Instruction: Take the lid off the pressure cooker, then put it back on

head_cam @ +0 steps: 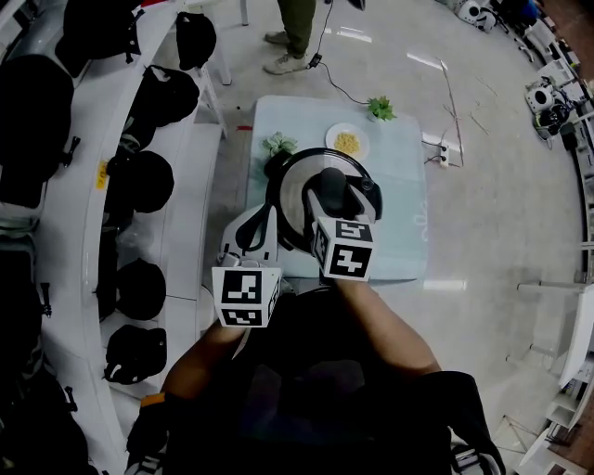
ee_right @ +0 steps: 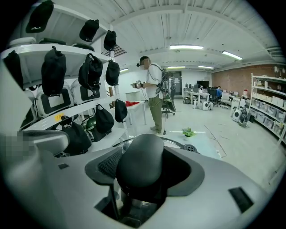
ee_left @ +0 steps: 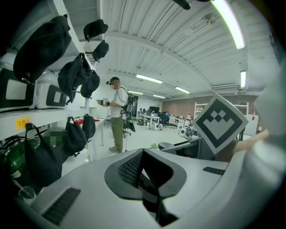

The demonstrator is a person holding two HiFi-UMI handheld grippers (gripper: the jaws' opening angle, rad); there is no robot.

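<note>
Right gripper [head_cam: 330, 206] | clamped on lid handle [ee_right: 139, 165] | lid [head_cam: 297, 190] level, topside up

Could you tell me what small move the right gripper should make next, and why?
Probably lift straight up a little: the right gripper is shut on the black knob, and the lid seems seated on the pressure cooker.

Standing person [head_cam: 297, 28], legs only (rest beyond the top edge)

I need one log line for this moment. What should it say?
right gripper: shut on lid knob | left gripper: shut, empty, beside pressure cooker | lid: over pressure cooker
</note>
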